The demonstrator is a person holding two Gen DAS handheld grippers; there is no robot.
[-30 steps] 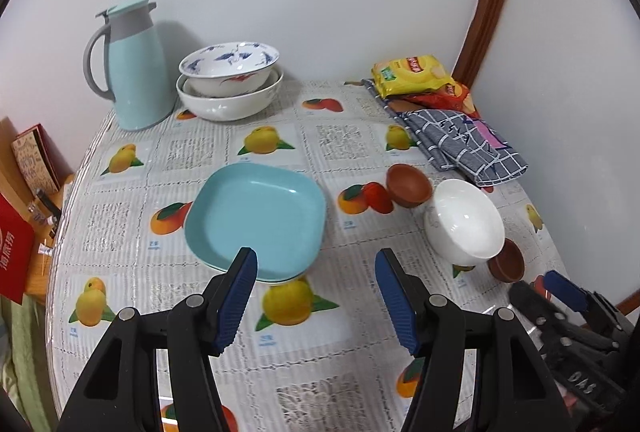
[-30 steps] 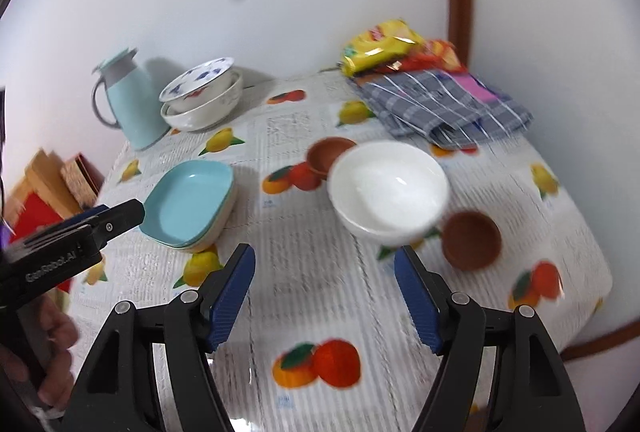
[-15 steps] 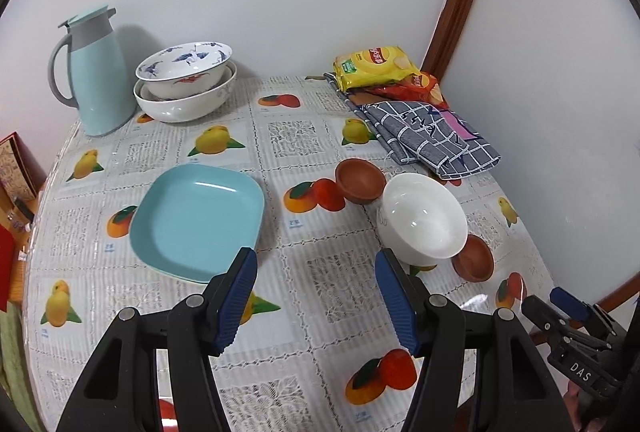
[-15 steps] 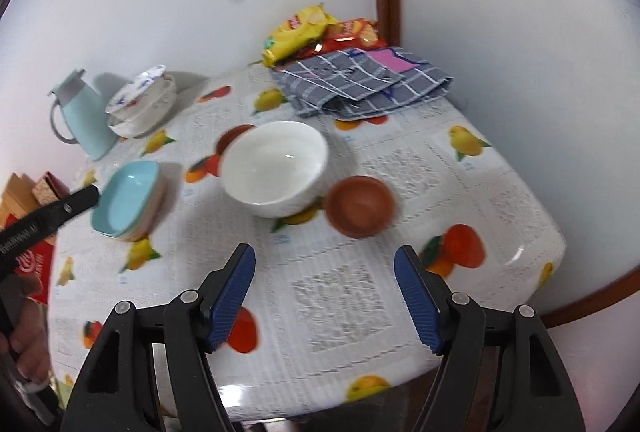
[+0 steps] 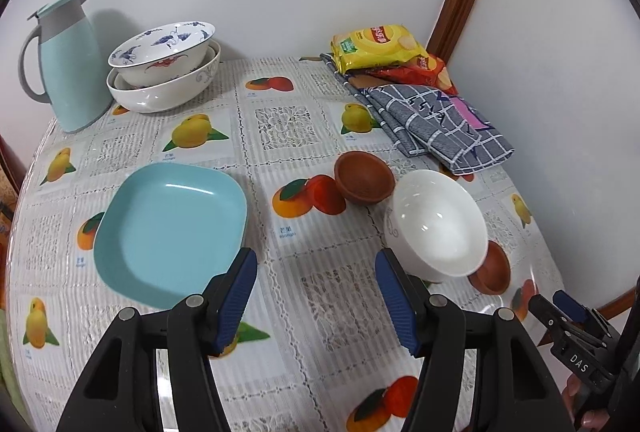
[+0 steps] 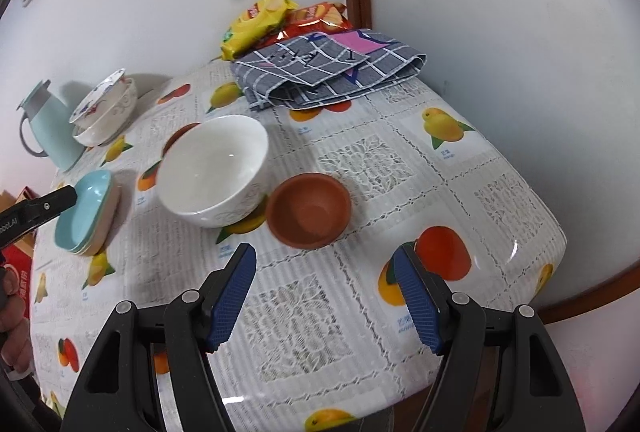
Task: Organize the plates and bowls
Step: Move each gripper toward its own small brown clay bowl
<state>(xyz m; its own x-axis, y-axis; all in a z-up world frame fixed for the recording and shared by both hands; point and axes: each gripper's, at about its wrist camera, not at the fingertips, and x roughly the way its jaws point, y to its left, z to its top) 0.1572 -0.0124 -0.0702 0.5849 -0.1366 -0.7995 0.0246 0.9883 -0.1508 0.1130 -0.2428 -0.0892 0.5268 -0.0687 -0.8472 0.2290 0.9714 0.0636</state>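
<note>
Two grippers, both yours, hang above the table with jaws spread wide and nothing between them. Compared with half a second ago, your left gripper [image 5: 316, 296] has swung back toward the teal plates [image 5: 170, 232], which now sit larger and just ahead of its left finger. Your right gripper [image 6: 326, 296] has closed in on the near brown bowl [image 6: 308, 208], which has grown in its view and now lies straight ahead between the fingers' lines, not yet touched.

The white bowl [image 6: 214, 168] stands upright and empty on the fruit-print tablecloth [image 6: 400, 160], its side touching or almost touching that brown bowl. A second brown bowl [image 5: 363, 178], also empty, sits just behind the white one on the far side. From the right wrist view the teal plates show as a small stack, the top one holding nothing. At the back by the wall, a blue-patterned bowl [image 5: 162, 46] is nested inside a larger white bowl [image 5: 164, 88], next to the teal thermos jug [image 5: 66, 64]. A folded checked cloth [image 5: 436, 120] lies in the far corner, partly over two snack bags [image 5: 380, 46].
</note>
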